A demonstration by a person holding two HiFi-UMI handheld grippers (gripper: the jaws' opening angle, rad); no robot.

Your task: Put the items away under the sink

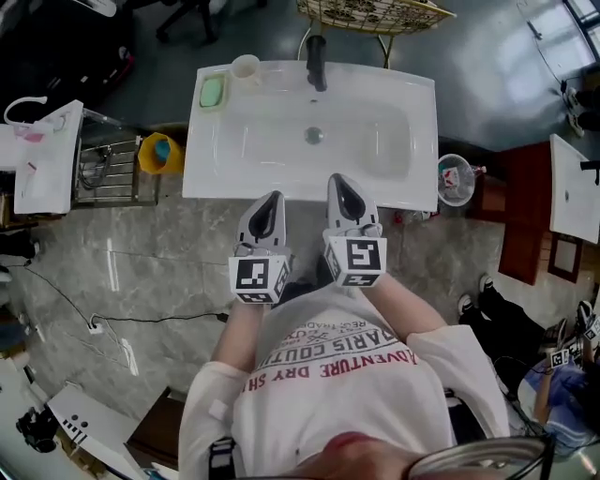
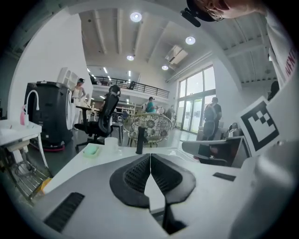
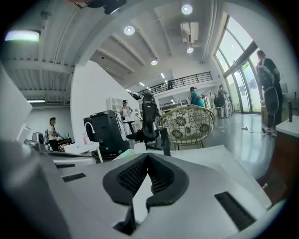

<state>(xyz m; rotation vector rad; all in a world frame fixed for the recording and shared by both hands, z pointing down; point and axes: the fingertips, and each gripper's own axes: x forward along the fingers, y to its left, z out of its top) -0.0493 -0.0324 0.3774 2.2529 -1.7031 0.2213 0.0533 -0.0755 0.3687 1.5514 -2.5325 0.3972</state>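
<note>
In the head view the white sink (image 1: 234,169) lies just ahead of me, with a black faucet (image 1: 316,61), a green soap dish (image 1: 213,91) and a white cup (image 1: 246,67) along its back rim. My left gripper (image 1: 275,196) and right gripper (image 1: 337,178) are held side by side over the sink's front edge, both pointing at the basin. Both are shut with nothing between the jaws. In the left gripper view the left gripper (image 2: 150,157) shows its pads meeting, with the faucet (image 2: 139,140) beyond. The right gripper (image 3: 147,157) looks the same in its own view.
A yellow bin (image 1: 159,153) and a wire rack (image 1: 103,169) stand left of the sink. A clear bucket (image 1: 457,178) and a brown cabinet (image 1: 530,216) are to its right. A patterned chair (image 1: 375,14) is behind the sink. A cable (image 1: 141,319) runs over the floor.
</note>
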